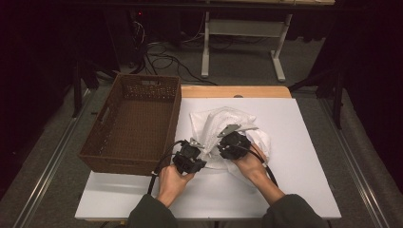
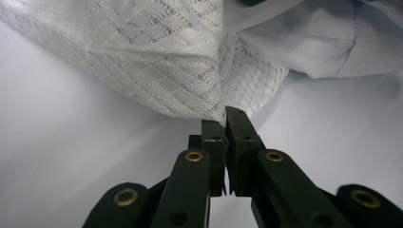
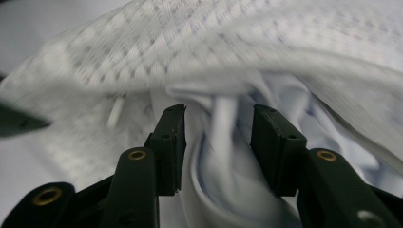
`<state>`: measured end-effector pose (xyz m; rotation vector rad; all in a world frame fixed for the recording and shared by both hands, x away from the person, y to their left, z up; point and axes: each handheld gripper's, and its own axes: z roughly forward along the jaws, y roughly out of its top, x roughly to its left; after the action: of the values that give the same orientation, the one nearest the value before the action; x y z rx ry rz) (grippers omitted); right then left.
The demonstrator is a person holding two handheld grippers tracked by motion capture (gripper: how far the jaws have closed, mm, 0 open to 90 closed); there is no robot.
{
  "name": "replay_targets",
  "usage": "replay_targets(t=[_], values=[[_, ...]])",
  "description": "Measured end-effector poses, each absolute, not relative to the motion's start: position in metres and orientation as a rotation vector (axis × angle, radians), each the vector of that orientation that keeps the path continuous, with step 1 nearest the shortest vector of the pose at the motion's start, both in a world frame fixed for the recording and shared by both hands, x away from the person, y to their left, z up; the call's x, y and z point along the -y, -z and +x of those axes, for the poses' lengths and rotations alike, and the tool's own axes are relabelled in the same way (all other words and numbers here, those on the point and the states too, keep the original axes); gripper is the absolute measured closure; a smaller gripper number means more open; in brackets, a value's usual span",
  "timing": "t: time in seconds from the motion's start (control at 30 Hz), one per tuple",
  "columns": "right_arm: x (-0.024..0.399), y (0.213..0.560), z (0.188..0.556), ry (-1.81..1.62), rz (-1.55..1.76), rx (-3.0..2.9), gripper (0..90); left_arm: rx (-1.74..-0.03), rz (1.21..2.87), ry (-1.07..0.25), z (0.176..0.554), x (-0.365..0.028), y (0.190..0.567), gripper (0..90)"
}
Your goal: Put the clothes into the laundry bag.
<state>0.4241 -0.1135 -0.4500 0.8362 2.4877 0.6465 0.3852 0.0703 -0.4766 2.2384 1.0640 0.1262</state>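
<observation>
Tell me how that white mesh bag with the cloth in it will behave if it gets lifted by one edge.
The white mesh bag looks floppy: it lies crumpled and folds where the left gripper pinches its edge. It would probably sag and drape. It seems light, being thin netting over soft cloth. The loose cloth may shift inside or slide out.

Brown wicker basket (image 1: 130, 126) sits on white table (image 1: 304, 156).
</observation>
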Motion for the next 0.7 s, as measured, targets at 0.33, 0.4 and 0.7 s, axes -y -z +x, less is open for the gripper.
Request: replay_targets(t=[0.33, 0.4, 0.7], values=[[0.136, 0.443, 0.413, -0.705, 0.829, -2.541, 65.3, -1.056, 2.232, -0.224, 0.369, -0.066, 0.456, 73.7], [0.137, 0.443, 0.414, -0.702, 0.822, -2.556, 74.9, -1.038, 2.228, -0.206, 0.365, -0.063, 0.452, 72.4], [0.139, 0.445, 0.42, -0.729, 0.858, -2.577, 81.7, -1.079, 2.253, -0.167, 0.386, -0.029, 0.478, 64.6]])
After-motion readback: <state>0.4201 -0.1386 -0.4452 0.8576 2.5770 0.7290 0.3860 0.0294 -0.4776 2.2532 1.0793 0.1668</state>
